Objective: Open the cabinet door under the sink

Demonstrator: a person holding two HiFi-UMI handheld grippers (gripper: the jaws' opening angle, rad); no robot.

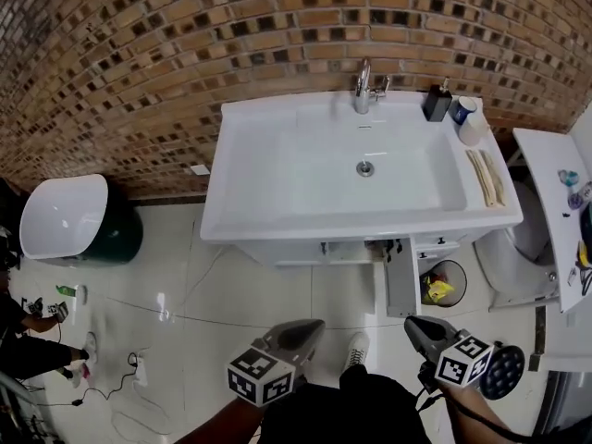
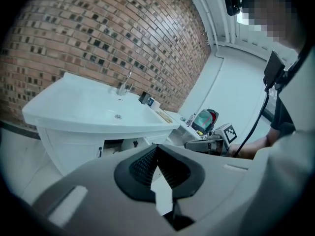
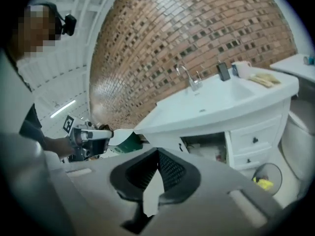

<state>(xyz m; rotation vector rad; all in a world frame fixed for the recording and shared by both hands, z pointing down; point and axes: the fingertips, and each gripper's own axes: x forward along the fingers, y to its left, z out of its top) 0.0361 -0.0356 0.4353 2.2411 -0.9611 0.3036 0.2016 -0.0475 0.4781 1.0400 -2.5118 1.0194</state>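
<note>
The white sink cabinet [image 1: 277,248] stands against the brick wall. Its door [image 1: 401,280] under the basin is swung outward toward me, edge-on, leaving a dark opening [image 3: 204,146] beside the drawers [image 3: 253,141]. The same opening [image 2: 115,144] shows in the left gripper view. My left gripper [image 1: 313,327] hangs low over the floor, well short of the cabinet, shut and holding nothing. My right gripper [image 1: 413,326] is level with it, just in front of the open door, also shut and holding nothing. Both sets of jaws [image 2: 156,147] [image 3: 157,151] meet at the tips.
A small bin [image 1: 444,283] with yellow litter sits right of the door, and a toilet [image 1: 518,257] beyond it. A white-lidded green bin [image 1: 79,220] stands at the left. Cables [image 1: 129,377] lie on the tiled floor. A faucet [image 1: 363,91], soap bottle [image 1: 437,103] and cup [image 1: 462,109] sit on the basin.
</note>
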